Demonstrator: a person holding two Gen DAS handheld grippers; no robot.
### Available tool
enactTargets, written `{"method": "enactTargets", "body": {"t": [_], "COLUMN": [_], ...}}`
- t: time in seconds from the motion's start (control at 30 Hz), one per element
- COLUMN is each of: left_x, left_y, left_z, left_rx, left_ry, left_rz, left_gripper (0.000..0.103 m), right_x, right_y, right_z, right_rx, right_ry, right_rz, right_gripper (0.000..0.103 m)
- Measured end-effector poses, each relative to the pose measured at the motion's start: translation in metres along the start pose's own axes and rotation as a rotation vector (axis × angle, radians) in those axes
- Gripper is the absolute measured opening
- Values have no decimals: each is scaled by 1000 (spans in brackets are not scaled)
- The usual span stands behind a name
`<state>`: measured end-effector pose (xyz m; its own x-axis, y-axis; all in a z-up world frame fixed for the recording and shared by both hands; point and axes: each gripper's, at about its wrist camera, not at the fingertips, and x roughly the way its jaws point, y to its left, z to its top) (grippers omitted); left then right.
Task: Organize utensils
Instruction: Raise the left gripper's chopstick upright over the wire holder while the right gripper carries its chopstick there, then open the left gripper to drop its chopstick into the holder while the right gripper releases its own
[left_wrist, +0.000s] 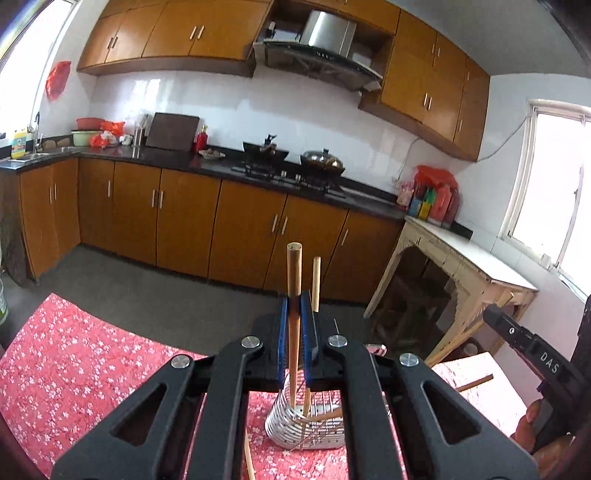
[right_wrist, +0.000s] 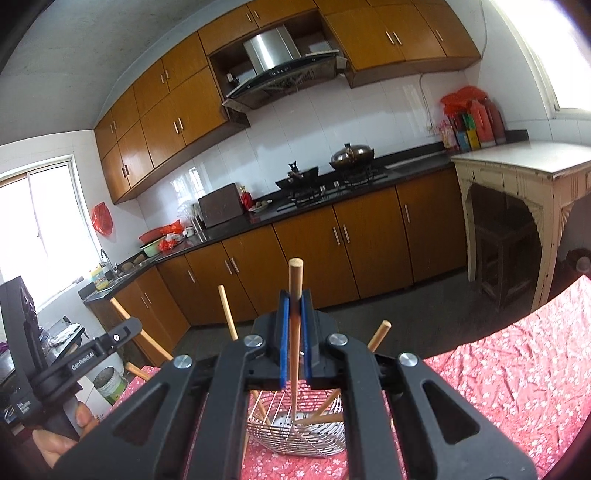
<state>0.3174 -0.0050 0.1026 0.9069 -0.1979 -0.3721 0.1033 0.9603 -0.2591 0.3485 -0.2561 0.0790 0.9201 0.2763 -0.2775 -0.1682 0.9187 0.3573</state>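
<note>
My left gripper (left_wrist: 294, 300) is shut on a brown wooden chopstick (left_wrist: 294, 273) held upright, its lower end in the wire utensil holder (left_wrist: 306, 424) on the red floral tablecloth (left_wrist: 85, 350). My right gripper (right_wrist: 294, 300) is shut on a lighter wooden chopstick (right_wrist: 295, 280), also upright, its tip inside the same wire holder (right_wrist: 295, 432). Other chopsticks (right_wrist: 227, 314) lean in the holder. The right gripper also shows at the right edge of the left wrist view (left_wrist: 489, 314), and the left gripper at the left of the right wrist view (right_wrist: 136, 325).
Kitchen cabinets and a dark counter (left_wrist: 207, 166) with a stove and woks (left_wrist: 321, 160) lie beyond the table. A cream side table (left_wrist: 465, 258) stands at the right. A loose chopstick (left_wrist: 474, 382) lies on the cloth near the holder.
</note>
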Motion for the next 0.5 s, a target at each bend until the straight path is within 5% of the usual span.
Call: {"method": "enactTargets", "body": {"t": [0.5], "left_x": [12], "left_y": [-1], "left_z": [-8], "left_rx": [6], "left_ry": [61], "left_rz": [8], "left_gripper": [7], "right_x": [12], "right_y": [-12], "right_z": [-7], "right_rx": [35], "right_ry": [55], "right_rz": [-33], "right_gripper": [12]}}
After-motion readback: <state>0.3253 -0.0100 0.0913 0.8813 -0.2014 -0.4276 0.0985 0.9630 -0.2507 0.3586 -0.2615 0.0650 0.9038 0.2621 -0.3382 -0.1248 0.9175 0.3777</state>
